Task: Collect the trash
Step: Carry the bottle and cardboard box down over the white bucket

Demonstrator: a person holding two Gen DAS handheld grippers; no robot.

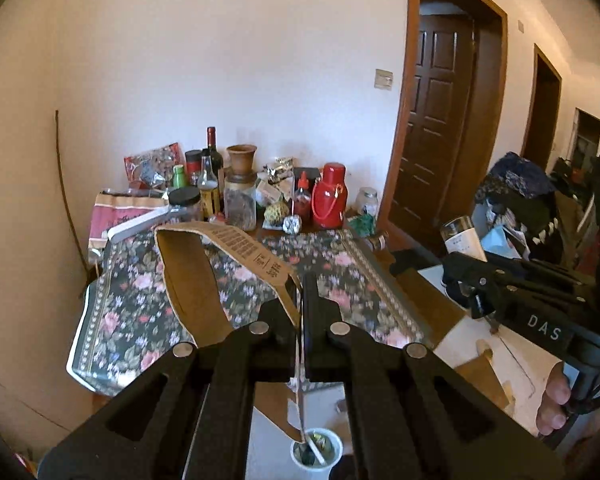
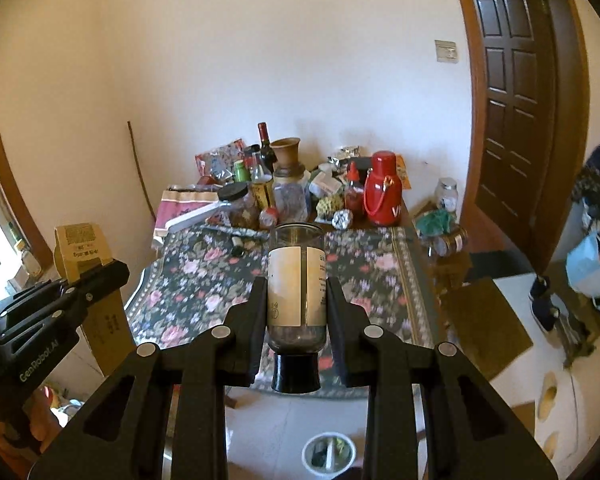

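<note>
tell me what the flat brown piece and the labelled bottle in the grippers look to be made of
Brown piece: looks like matte cardboard, with raw tan faces, printed black text and a bent, torn edge. Bottle: probably clear glass, glossy and see-through, with a paper label and a black cap; clear plastic can't be ruled out.

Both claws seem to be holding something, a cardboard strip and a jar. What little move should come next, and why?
Probably lower both toward the white bin below. The left gripper pinches the cardboard and the right gripper clamps the jar, both clear of the table.

Black gripper (image 1: pixel 300 312) linkages carry round silver rivets and white lettering.
</note>
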